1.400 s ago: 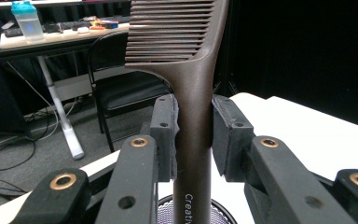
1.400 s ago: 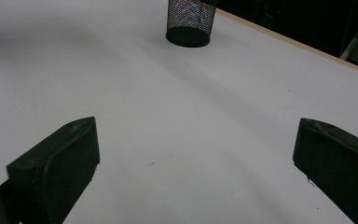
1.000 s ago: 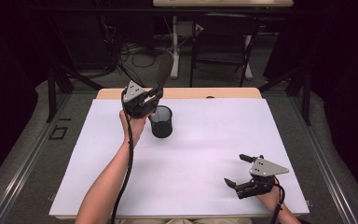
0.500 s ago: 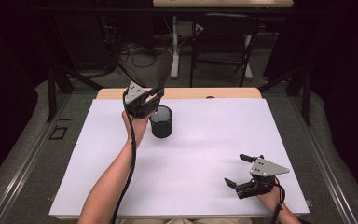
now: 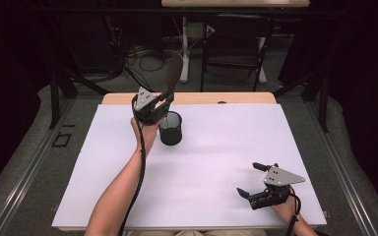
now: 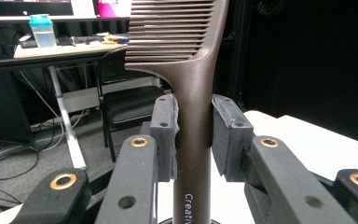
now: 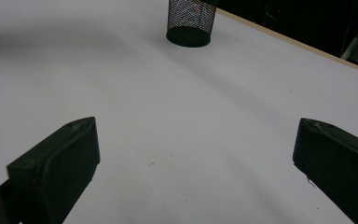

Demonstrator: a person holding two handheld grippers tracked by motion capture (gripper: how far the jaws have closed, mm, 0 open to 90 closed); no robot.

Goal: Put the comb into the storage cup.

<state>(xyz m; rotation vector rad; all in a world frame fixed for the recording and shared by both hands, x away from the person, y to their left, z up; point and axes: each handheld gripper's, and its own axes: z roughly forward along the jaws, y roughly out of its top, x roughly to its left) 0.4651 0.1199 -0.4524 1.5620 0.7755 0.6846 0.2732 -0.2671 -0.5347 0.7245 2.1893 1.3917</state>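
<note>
The left claw clamps the handle of a dark brown plastic wide-toothed comb, whose top teeth are cut off in the left gripper view; the high view places it above the black wire-mesh cup on the white-covered bench. The right claw rests spread wide, holding nothing; the cup's rim is cropped in its view.

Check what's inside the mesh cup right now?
The high view shows the mesh cup with a dark interior and nothing visibly inside. The left tool holds the comb just above it, hiding part of the rim; the cup's bottom can't be made out.
</note>
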